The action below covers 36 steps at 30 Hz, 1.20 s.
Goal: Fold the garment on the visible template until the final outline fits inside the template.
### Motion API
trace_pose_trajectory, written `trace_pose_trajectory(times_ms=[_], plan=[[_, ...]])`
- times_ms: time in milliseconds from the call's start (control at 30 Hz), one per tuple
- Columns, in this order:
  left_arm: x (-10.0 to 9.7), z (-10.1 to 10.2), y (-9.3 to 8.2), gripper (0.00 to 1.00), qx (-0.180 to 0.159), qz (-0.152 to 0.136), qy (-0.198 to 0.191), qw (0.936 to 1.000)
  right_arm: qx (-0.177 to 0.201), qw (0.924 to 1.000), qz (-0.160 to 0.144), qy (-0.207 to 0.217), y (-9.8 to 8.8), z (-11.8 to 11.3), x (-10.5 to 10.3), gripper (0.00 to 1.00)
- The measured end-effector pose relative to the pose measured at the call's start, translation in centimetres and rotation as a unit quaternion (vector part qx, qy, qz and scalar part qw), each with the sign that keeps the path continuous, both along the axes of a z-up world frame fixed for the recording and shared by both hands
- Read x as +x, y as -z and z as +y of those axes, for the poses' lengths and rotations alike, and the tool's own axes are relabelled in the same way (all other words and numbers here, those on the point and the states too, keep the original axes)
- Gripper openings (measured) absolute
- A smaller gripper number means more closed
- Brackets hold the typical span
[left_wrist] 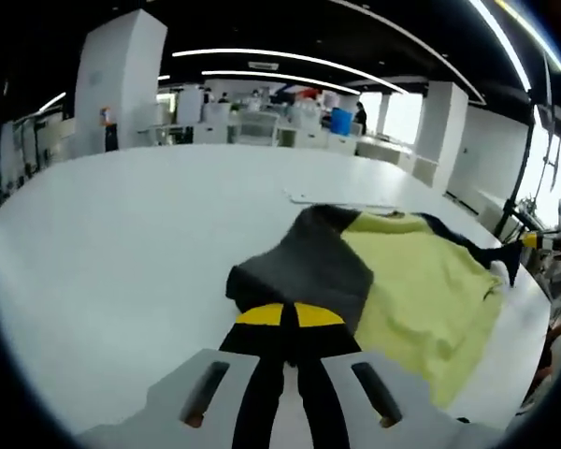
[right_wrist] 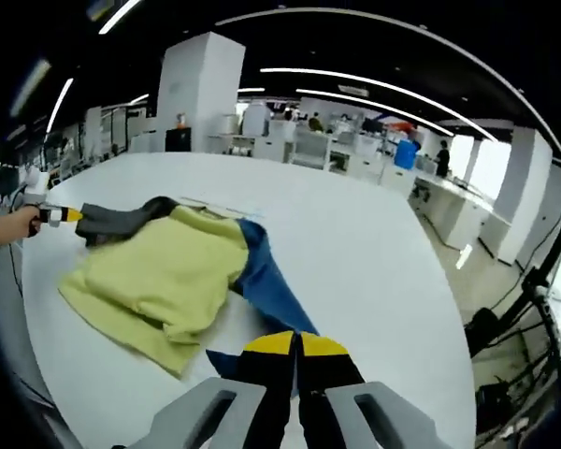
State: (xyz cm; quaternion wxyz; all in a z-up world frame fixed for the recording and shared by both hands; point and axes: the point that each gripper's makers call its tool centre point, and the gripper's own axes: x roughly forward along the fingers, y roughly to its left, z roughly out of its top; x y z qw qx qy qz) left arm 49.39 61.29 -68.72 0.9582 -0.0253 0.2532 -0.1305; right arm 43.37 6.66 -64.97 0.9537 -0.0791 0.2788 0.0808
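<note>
Garment (left_wrist: 402, 281) lies on the white table (left_wrist: 122, 262), a yellow body with a grey sleeve (left_wrist: 304, 267) on one side and a blue sleeve (right_wrist: 266, 281) on the other. We have both tools clenched on cloth: left gripper (left_wrist: 288, 318) pinches the end of the grey sleeve, right gripper (right_wrist: 297, 348) pinches the end of the blue sleeve. In the right gripper view the left gripper shows far off at the grey sleeve, with a hand (right_wrist: 7, 227) behind it.

Template: a thin pale outline (left_wrist: 341, 200) shows on the table past the collar end; the rest is hidden under the fabric, so we cannot tell how well the body sits inside it.

We judge this as the sleeve-fold step, early in the task. To do it well we should lift both sleeve ends just clear of the table, carry them inward together over the yellow body, and lay them flat without dragging the torso off the outline. Keep the grip at the cuffs so the fold line falls at the shoulders. Risk: uneven pull skews or bunches the body.
</note>
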Motion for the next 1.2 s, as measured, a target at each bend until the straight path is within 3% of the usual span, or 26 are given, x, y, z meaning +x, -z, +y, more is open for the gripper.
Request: trace_pose_trajectory(times_ms=[100, 233, 333, 633, 900, 1200], plan=[[0.9, 1.4, 0.1, 0.00, 0.012, 0.003, -0.007, 0.9999, 0.014, 0.9998, -0.003, 0.015, -0.5, -1.0, 1.0, 0.00], [1.9, 2.5, 0.5, 0.00, 0.018, 0.010, -0.013, 0.9997, 0.009, 0.9993, 0.006, 0.036, -0.1, -2.8, 2.2, 0.00], [2.7, 3.3, 1.2, 0.00, 0.032, 0.020, -0.014, 0.9992, 0.030, 0.9979, 0.014, 0.055, 0.5, -3.9, 3.1, 0.00], [5.0, 5.8, 3.1, 0.00, 0.059, 0.046, -0.027, 0.9968, 0.029, 0.9933, 0.054, 0.098, 3.4, -7.8, 5.5, 0.00], [6.2, 7.4, 4.8, 0.00, 0.092, 0.072, -0.027, 0.9928, 0.012, 0.9889, 0.096, 0.113, 7.4, -10.4, 7.5, 0.00], [6.8, 8.2, 5.2, 0.00, 0.077, 0.074, -0.052, 0.9929, 0.002, 0.9829, 0.127, 0.133, 9.5, -12.8, 8.4, 0.00]])
